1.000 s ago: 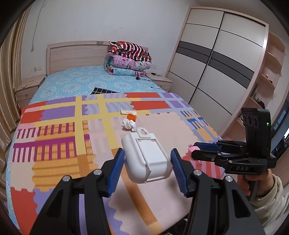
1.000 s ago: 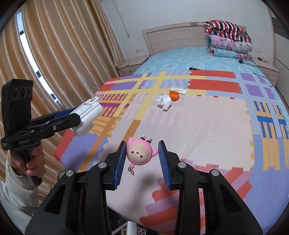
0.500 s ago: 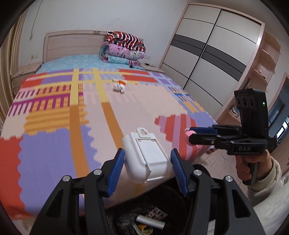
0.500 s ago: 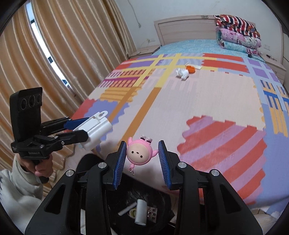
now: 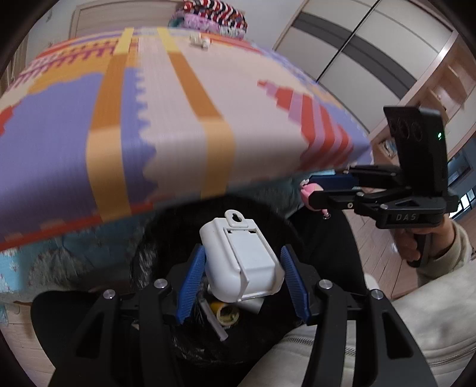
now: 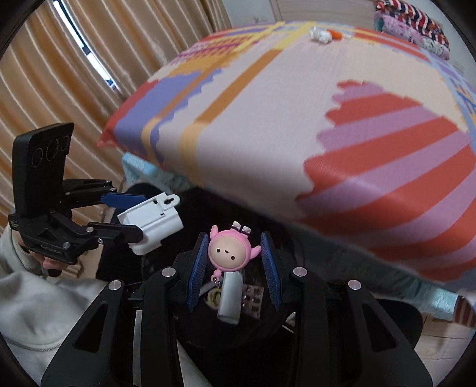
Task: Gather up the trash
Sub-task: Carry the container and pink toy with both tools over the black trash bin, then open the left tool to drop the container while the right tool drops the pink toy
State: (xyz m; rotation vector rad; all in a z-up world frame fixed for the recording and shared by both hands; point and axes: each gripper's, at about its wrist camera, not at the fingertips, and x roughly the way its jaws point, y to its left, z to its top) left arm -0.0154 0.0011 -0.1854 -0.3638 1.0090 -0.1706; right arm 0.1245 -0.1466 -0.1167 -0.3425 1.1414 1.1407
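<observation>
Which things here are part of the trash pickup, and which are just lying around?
Part of the job:
- white plastic case in the left gripper
- pink doll keychain in the right gripper
- black trash bin below them
- crumpled tissue and orange cap on the bed

Just lying about:
- folded blankets
- curtains
- wardrobe

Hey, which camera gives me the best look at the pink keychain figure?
The right wrist view: the pink keychain figure sits centred between the right gripper pads, face and chain visible, above the black bin. The left wrist view shows only a pink sliver at that gripper's tip.
</observation>
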